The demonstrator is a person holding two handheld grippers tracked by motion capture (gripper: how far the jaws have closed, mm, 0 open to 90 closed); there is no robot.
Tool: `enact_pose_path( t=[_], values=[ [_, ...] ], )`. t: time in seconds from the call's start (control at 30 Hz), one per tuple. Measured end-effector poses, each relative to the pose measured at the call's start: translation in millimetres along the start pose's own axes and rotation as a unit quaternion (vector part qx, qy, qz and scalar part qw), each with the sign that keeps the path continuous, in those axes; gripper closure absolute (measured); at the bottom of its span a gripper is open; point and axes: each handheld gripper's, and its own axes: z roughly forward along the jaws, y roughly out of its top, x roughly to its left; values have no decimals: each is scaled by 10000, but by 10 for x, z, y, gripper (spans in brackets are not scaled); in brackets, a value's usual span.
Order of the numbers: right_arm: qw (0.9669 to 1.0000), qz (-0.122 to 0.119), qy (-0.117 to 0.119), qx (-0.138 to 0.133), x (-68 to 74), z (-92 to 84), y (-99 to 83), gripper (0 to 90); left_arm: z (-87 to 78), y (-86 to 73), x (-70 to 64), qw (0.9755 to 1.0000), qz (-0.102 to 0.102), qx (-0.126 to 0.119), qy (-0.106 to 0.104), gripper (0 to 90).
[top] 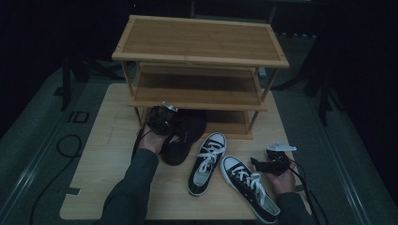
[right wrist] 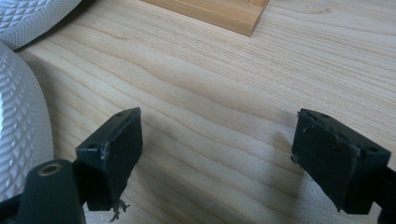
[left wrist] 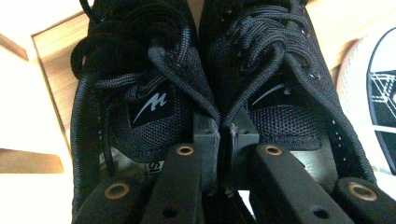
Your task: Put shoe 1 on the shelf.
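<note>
A pair of black mesh shoes point(top: 185, 136) sits on the table in front of the rack's bottom shelf. My left gripper point(top: 162, 119) is shut on them. In the left gripper view its jaws pinch the two inner collars together, with the left black shoe point(left wrist: 140, 70) and the right black shoe point(left wrist: 280, 60) on either side of my left gripper point(left wrist: 224, 133). My right gripper point(top: 257, 164) rests near the table's right edge, beside the sneakers. In its own view my right gripper point(right wrist: 217, 149) stands open over bare wood with nothing between the jaws.
A three-shelf wooden shoe rack point(top: 199, 42) stands at the back of the table point(top: 108, 154). Two black-and-white sneakers lie in front: one point(top: 206, 161) in the middle, another point(top: 248, 187) to its right. A white rubber toe cap point(right wrist: 18, 126) is left of my right jaws.
</note>
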Motion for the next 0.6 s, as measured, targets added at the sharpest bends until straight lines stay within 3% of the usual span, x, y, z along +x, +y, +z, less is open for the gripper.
enact_pose_path(
  t=[0.17,0.33,0.5,0.6],
  values=[
    [10000,0,0,1,0,0,0,158,39,16,-5,9999,-106,-27,92,852],
    [10000,0,-1,1,1,0,0,158,50,7,-12,9998,-1,-58,175,844],
    [10000,-3,-1,0,1,0,0,158,21,-20,2,9998,102,-69,129,669],
    [10000,-3,-1,0,0,0,0,158,-17,-42,14,9998,134,-125,101,629]
  ],
)
